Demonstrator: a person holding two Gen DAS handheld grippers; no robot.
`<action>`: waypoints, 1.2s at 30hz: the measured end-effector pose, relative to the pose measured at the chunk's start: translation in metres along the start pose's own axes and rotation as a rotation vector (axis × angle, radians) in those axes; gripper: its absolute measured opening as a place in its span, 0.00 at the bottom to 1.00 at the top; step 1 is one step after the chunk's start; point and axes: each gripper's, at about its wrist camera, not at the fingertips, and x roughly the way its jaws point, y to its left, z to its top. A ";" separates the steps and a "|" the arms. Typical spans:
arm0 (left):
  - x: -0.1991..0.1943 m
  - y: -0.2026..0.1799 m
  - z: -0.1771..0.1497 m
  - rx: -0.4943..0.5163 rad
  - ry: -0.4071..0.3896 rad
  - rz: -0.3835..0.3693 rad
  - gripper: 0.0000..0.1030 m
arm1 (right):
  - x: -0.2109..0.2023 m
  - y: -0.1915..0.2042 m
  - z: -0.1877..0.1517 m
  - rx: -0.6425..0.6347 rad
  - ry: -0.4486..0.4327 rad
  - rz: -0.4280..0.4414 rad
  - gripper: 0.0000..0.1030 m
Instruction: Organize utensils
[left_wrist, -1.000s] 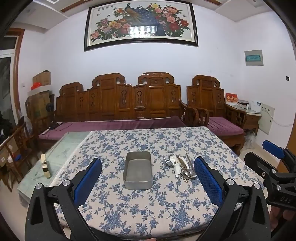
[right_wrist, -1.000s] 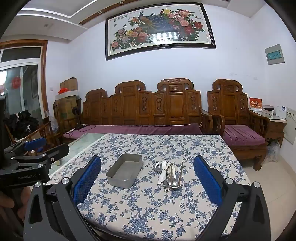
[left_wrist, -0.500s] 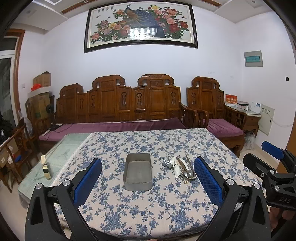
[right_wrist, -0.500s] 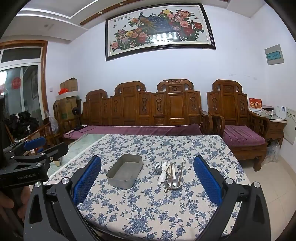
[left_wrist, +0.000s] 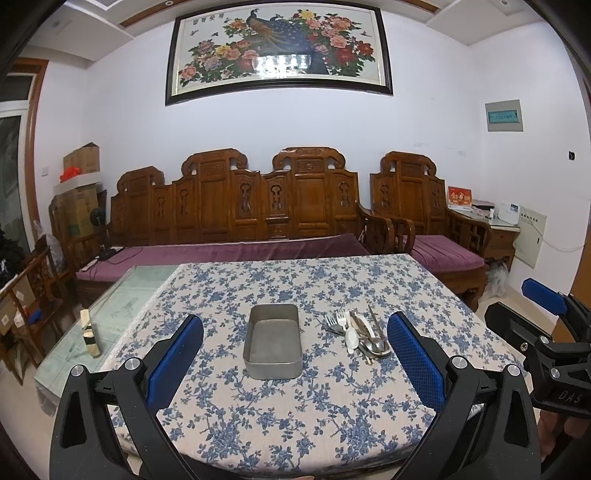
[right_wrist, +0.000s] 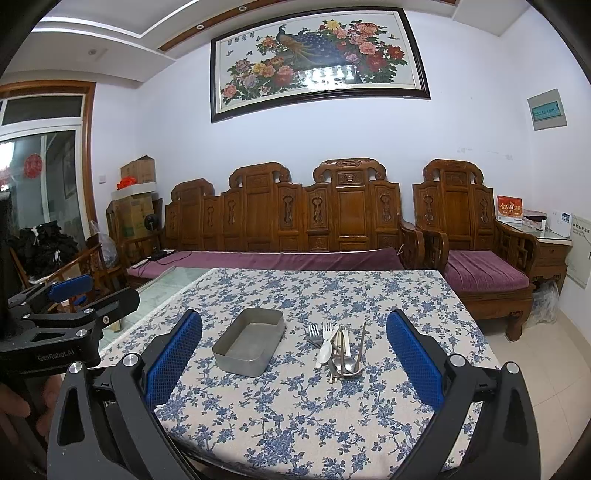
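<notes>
Both claws hung spread and empty short of the counter (left_wrist: 332, 417). From the right claw (right_wrist: 294, 360), the utensil pile (right_wrist: 338, 349) lay at about 12 o'clock, slightly right; from the left claw (left_wrist: 295, 363) it sat toward 1 o'clock, so the right looked nearer. The pile lay at 3 o'clock of the empty metal tray (left_wrist: 273, 341), just beside it. Its long axis ran near-to-far: fork (right_wrist: 314, 332) tines pointed away, spoon bowls (right_wrist: 347, 365) toward the claws.
</notes>
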 end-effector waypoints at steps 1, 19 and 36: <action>0.000 -0.001 0.000 -0.001 -0.001 0.000 0.94 | 0.000 0.000 0.000 0.000 0.000 0.000 0.97; -0.002 0.001 0.000 -0.004 -0.011 -0.003 0.94 | -0.002 -0.002 -0.002 0.000 -0.002 0.000 0.97; -0.003 0.001 0.004 -0.003 -0.018 -0.004 0.94 | -0.003 -0.002 -0.001 0.002 -0.003 0.001 0.97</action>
